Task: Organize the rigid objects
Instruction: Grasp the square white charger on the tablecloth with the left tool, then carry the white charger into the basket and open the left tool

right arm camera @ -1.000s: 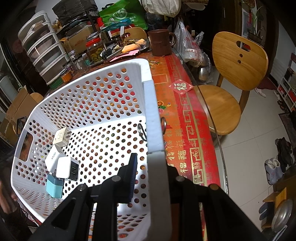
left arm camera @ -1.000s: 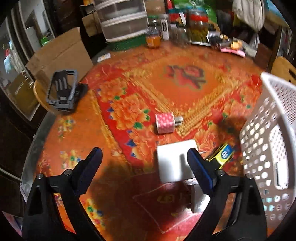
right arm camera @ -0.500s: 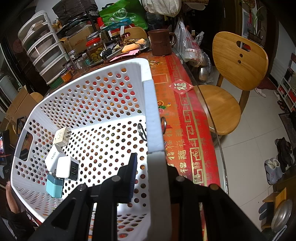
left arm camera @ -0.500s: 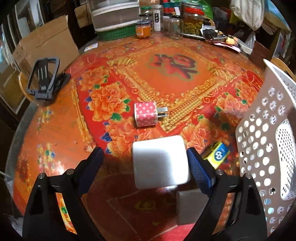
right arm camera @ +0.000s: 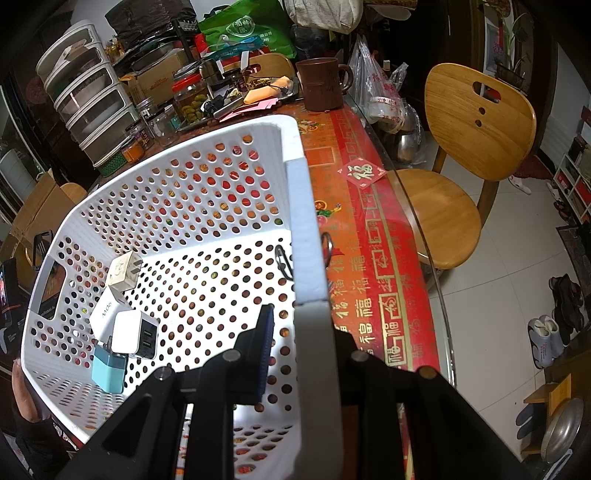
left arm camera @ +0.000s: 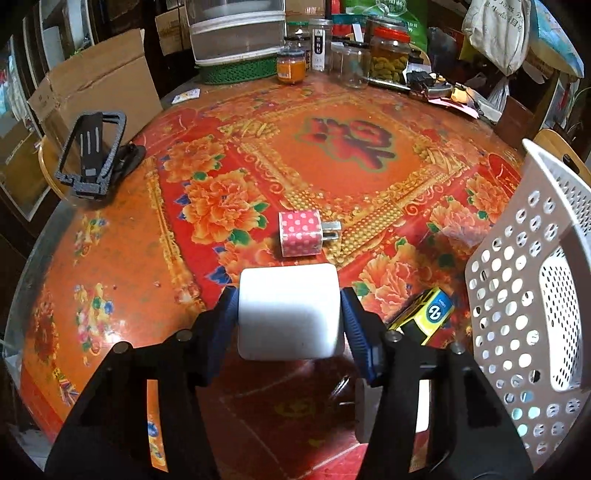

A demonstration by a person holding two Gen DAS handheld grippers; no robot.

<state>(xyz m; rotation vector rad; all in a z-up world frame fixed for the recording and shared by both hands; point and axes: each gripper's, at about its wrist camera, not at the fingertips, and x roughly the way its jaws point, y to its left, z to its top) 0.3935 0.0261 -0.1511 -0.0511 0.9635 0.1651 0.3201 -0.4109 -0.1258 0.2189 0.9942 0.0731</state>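
On the red flowered tablecloth my left gripper [left arm camera: 289, 295] has its jaws closing on a white charger block [left arm camera: 289, 314]; both blue pads touch its sides. A pink dotted charger [left arm camera: 300, 238] lies just beyond it, a yellow box [left arm camera: 424, 314] to the right, and another grey-white plug [left arm camera: 369, 406] sits half hidden under the fingers. My right gripper [right arm camera: 295, 321] is shut on the near wall of the white perforated basket [right arm camera: 303, 221]. Several chargers lie inside, among them a beige one [right arm camera: 123, 273], a white USB one [right arm camera: 135, 334] and a blue one [right arm camera: 109, 369].
A black phone stand [left arm camera: 92, 155] sits at the table's left edge. Jars [left arm camera: 388, 55], a drawer unit [left arm camera: 236, 33] and a cardboard box [left arm camera: 96, 85] crowd the back. The basket [left arm camera: 517, 295] stands right of the left gripper. A wooden chair [right arm camera: 461, 147] and brown mug [right arm camera: 319, 85] are beyond the basket.
The left gripper came forward over the white charger, and its jaws drew in from wide apart until they met the block's sides. The right gripper and basket have not moved.
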